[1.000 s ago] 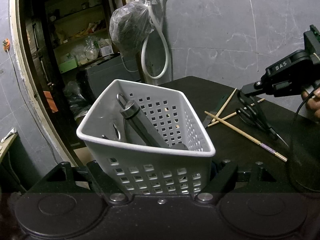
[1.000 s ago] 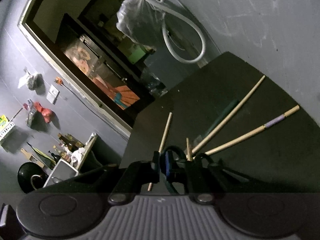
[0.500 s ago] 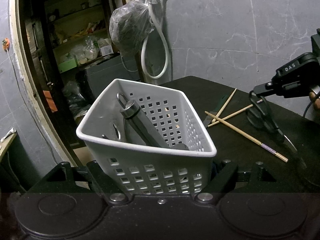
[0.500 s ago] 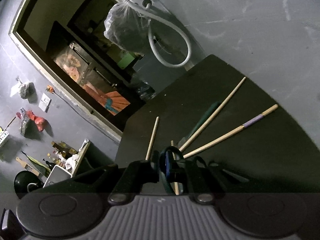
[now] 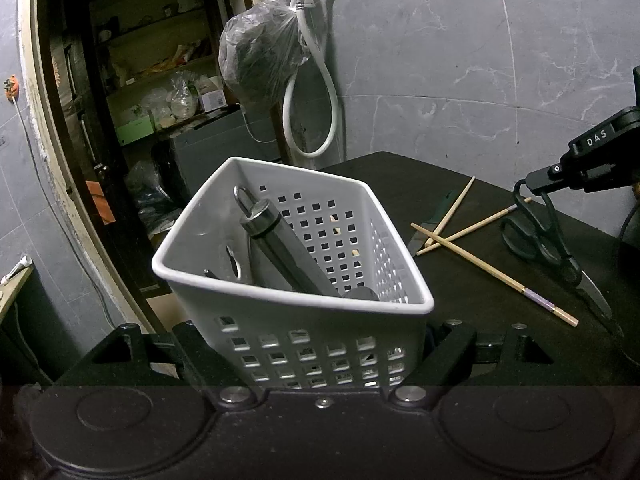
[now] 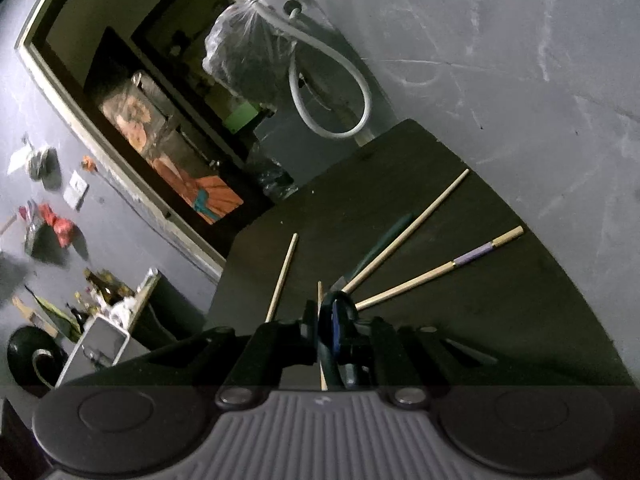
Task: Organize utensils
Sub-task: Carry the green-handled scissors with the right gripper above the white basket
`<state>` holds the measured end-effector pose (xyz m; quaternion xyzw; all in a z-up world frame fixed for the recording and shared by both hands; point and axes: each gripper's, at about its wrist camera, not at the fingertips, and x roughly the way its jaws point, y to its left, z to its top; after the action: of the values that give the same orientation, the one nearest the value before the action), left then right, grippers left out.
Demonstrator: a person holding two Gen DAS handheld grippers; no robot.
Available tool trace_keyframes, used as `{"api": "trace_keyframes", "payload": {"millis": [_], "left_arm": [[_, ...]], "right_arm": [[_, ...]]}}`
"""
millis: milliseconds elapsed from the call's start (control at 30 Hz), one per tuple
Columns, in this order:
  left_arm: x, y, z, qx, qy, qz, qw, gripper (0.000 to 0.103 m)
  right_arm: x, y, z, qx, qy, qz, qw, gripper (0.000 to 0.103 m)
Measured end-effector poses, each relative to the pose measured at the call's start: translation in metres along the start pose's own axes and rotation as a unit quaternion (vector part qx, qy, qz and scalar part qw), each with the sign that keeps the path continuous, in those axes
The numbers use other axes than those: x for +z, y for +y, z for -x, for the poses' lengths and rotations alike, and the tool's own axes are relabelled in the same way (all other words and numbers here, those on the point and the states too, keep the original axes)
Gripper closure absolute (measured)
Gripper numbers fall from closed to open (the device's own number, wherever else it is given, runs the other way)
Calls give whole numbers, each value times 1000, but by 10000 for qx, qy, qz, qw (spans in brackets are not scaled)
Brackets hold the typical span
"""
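Black scissors [image 5: 538, 232] hanging; chopsticks [image 5: 492, 268] scattered flat.

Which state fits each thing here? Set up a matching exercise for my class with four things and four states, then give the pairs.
Things:
1. white basket
2. black scissors
3. steel-handled utensil
4. purple-banded chopstick

States:
A. lying loose on the dark table
B. leaning inside the basket
C. gripped by the right gripper
D. held between the left gripper's fingers

Pairs: 1-D, 2-C, 3-B, 4-A

Dark table [image 5: 460, 280] (chopsticks [image 5: 492, 276], knife [image 5: 430, 222] atop)
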<state>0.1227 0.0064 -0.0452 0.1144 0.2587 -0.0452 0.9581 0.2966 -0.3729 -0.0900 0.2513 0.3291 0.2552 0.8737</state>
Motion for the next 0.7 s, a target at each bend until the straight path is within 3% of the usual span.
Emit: {"api": "trace_keyframes", "payload": {"millis": [500, 700], "left_arm": [[0, 0, 0, -2, 2, -4, 10000, 19], [1, 0, -1, -6, -12, 5, 10000, 19]], "right_arm": [[-11, 48, -16, -711, 758, 1413, 9845, 95], [-1, 59, 2, -374, 437, 1295, 9899, 95]]}}
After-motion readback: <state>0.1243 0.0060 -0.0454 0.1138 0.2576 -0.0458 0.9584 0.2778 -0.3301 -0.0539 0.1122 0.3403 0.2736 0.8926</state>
